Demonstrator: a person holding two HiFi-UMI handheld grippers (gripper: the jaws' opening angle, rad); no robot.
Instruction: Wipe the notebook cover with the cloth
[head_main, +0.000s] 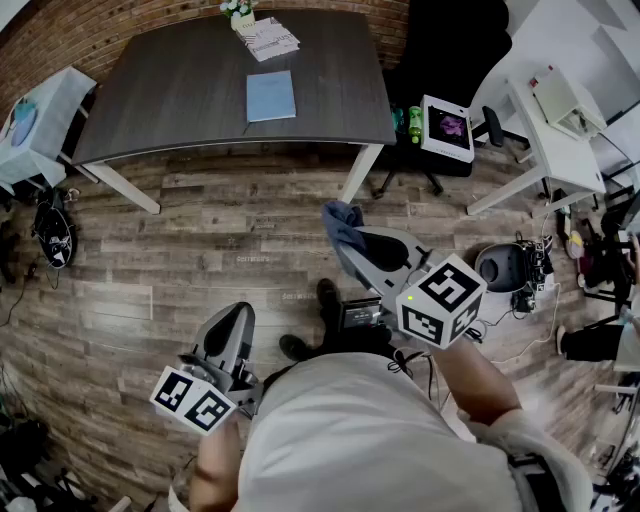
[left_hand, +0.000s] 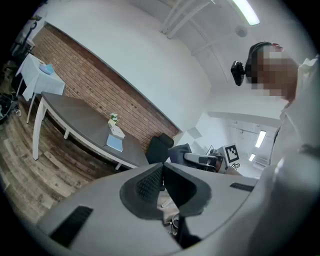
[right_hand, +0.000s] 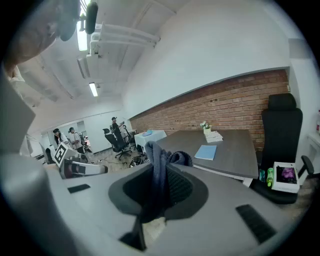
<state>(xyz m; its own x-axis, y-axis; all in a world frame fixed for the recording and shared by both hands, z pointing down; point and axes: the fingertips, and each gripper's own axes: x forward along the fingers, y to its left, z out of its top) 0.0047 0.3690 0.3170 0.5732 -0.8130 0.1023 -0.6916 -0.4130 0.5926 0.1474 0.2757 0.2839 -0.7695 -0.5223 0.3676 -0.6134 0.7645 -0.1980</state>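
A light blue notebook (head_main: 271, 96) lies flat on the dark table (head_main: 180, 90), near its front edge; it also shows in the left gripper view (left_hand: 114, 143) and the right gripper view (right_hand: 205, 152). My right gripper (head_main: 340, 225) is held over the wooden floor in front of the table, shut on a dark blue cloth (head_main: 342, 222) that bunches up between its jaws (right_hand: 162, 167). My left gripper (head_main: 232, 322) hangs lower left, close to my body, jaws shut with nothing between them (left_hand: 161, 172).
White papers (head_main: 267, 38) and a small flower pot (head_main: 239, 10) sit at the table's far edge. A black office chair (head_main: 440, 60) stands right of the table, with a box (head_main: 447, 127) and green bottles (head_main: 407, 122). White tables stand far left (head_main: 30, 120) and right (head_main: 560, 120).
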